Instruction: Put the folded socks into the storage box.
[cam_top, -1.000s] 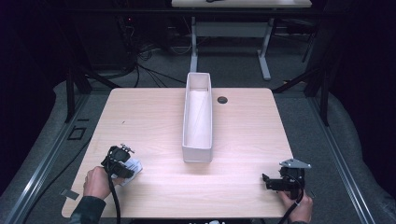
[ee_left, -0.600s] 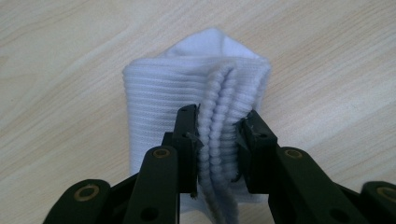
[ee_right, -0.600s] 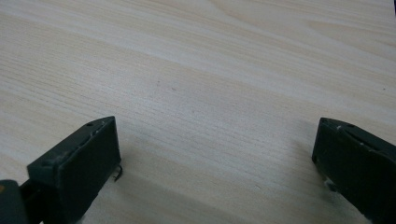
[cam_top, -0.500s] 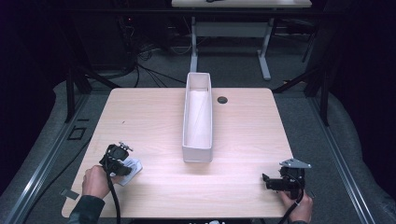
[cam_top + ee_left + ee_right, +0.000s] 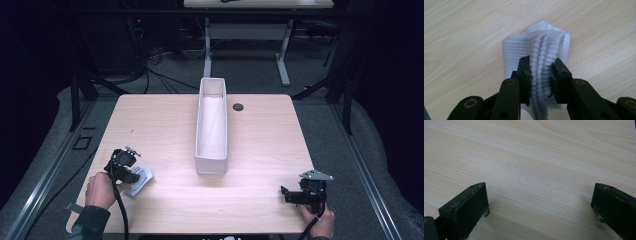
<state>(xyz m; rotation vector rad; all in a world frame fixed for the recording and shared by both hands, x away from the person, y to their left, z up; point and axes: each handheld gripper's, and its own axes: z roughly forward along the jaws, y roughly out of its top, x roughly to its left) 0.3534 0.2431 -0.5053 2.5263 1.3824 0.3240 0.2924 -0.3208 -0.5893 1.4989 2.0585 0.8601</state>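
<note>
A white ribbed sock (image 5: 524, 45) lies folded on the wooden table (image 5: 165, 125) near its front left corner. My left gripper (image 5: 541, 66) is shut on the sock's bunched ribbed folds, with both pads pressing into the fabric; its jaws have just been closing on it. From above, the left gripper (image 5: 132, 176) sits low over the sock (image 5: 142, 181), held by a hand. My right gripper (image 5: 540, 195) stands open over bare wood, nothing between its jaws. The right gripper (image 5: 287, 194) rests by the front right corner.
A long narrow white bin (image 5: 211, 163) stands lengthwise at the table's middle, empty as far as I see. A dark round cable hole (image 5: 238, 107) is in the tabletop beside the bin's far end. Another desk and cables are beyond the table.
The left gripper has shifted slightly over the sock and its jaws have pinched the fabric together. The right gripper has stayed put.
</note>
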